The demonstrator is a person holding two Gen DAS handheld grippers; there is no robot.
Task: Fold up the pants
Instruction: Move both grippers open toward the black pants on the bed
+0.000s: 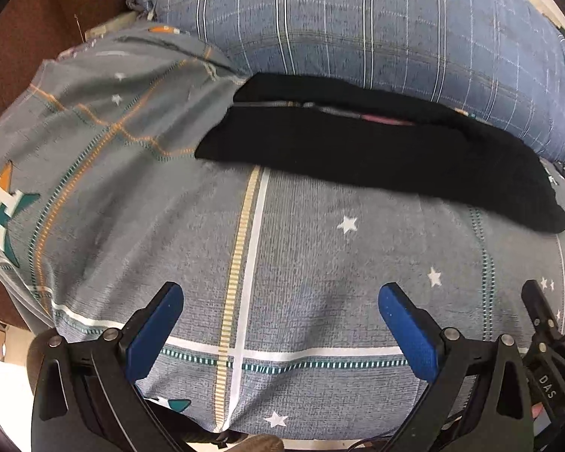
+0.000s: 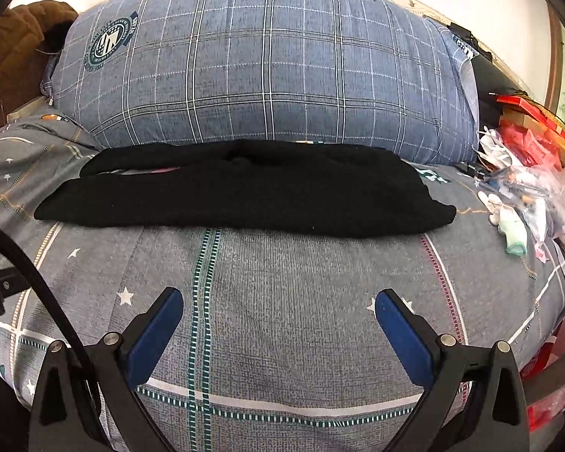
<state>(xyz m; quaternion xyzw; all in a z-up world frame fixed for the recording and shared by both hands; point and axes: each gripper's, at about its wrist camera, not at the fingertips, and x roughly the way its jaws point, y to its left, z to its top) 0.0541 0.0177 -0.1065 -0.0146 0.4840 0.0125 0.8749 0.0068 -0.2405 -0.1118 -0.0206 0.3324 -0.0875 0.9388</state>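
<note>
Blue-padded fingers [image 1: 162, 316] of the left tool [image 1: 280, 314] stand spread wide with nothing between them, hovering level above the grey star-print bedsheet [image 1: 320, 263] and looking forward across the bed. At 3 o'clock in the left wrist view, part of the right tool [image 1: 550, 301] shows just beside it, so the two sit side by side. In its own view the right tool [image 2: 278, 318] is likewise spread and carries nothing, its blue pads [image 2: 399, 324] angled outward above the sheet; a black cable [image 2: 37, 282] curves past at 9 o'clock.

Beyond both tools, toward 12 o'clock, the black pants [image 2: 245, 192] lie flat on the sheet, well apart from the fingers. They are folded into a long, narrow band whose long axis runs from 9 o'clock to 3 o'clock across the right wrist view; in the left wrist view the pants [image 1: 376, 150] slant from about 10 o'clock down to 4 o'clock. A thin slit of lighter fabric shows along their far edge.

Just behind the pants, touching their far edge, rests a big blue plaid pillow [image 2: 267, 60]. At 3 o'clock in the right wrist view sits a heap of plastic bags and red packets [image 2: 531, 173].
</note>
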